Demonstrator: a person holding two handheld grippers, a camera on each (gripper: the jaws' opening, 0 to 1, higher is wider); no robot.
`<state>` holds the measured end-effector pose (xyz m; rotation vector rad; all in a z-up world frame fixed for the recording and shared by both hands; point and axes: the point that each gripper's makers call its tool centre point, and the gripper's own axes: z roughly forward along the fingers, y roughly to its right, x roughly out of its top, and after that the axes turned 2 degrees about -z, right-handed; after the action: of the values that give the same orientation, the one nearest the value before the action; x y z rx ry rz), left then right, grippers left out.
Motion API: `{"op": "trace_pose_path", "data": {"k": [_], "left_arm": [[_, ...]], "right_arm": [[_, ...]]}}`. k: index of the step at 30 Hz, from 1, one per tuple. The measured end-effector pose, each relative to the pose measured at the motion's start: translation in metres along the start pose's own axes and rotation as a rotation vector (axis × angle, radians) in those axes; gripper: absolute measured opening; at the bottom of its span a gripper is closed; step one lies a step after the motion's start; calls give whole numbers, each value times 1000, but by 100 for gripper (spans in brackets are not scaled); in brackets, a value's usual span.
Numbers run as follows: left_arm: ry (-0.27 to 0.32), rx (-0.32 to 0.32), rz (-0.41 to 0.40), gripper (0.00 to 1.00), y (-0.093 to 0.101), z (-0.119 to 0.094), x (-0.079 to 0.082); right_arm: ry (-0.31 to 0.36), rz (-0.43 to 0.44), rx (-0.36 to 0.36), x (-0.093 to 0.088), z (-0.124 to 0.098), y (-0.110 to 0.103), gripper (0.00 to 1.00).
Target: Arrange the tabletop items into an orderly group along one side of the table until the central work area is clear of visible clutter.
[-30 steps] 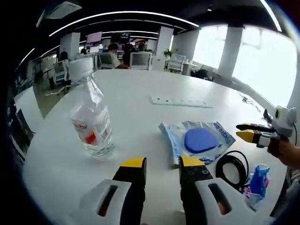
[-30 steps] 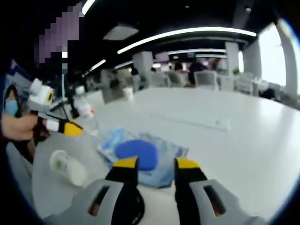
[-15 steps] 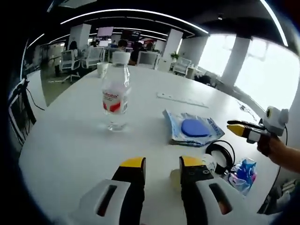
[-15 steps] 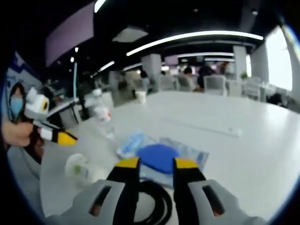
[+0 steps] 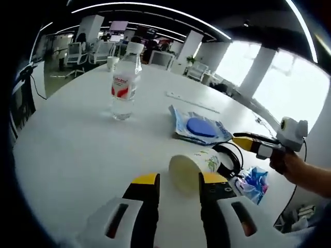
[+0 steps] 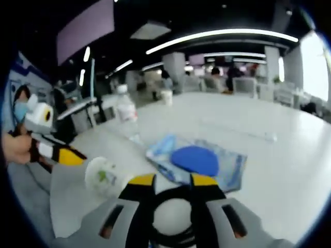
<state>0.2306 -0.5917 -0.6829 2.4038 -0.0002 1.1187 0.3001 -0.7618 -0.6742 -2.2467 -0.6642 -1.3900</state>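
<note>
The paper cup lies on its side on the white table, just past the left gripper, whose yellow-tipped jaws stand parted with nothing between them. The cup's open mouth faces that camera, and its printed side touches or nearly touches the coiled black cable behind it. To the right of the cup, near the table edge, sits a crumpled blue-and-clear plastic wrapper.

In the right gripper view, the right gripper hangs over the black cable, jaws apart, the loop lying between and under them; whether the pads touch it cannot be told. The cup lies just left of the jaws, and beyond it the left gripper comes in from the left, held in a hand.

Farther on lies a flat clear packet with blue print, holding a round blue pad, just beyond the cable. In the left gripper view the right gripper reaches in from the right, near the packet and cable, gripped by a hand.

Well apart to the left stands an upright clear water bottle with a red-and-white label and white cap. Beyond it a small white cup stands near the far edge, and a long white strip lies flat on the table past the packet.
</note>
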Motion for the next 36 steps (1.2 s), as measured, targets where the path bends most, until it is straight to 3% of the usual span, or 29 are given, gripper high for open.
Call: {"op": "trace_pose_path", "data": {"k": [8,15,23,36], "left_arm": [[-8,-5,8,28,2,1,-3],[-9,-72,-16,30,25,7,-8],[-26,-77,-51,28,28,19,-18],[-93,-102,23,2,37,31,-30]], "right_arm": [[-16,5,20,-4,2,-7,22],[-54,9,51,-16,8,-23,22],[-116,-23,82,-29,13,-36,21],[-125,-38,142,-31,18,-56,20]]}}
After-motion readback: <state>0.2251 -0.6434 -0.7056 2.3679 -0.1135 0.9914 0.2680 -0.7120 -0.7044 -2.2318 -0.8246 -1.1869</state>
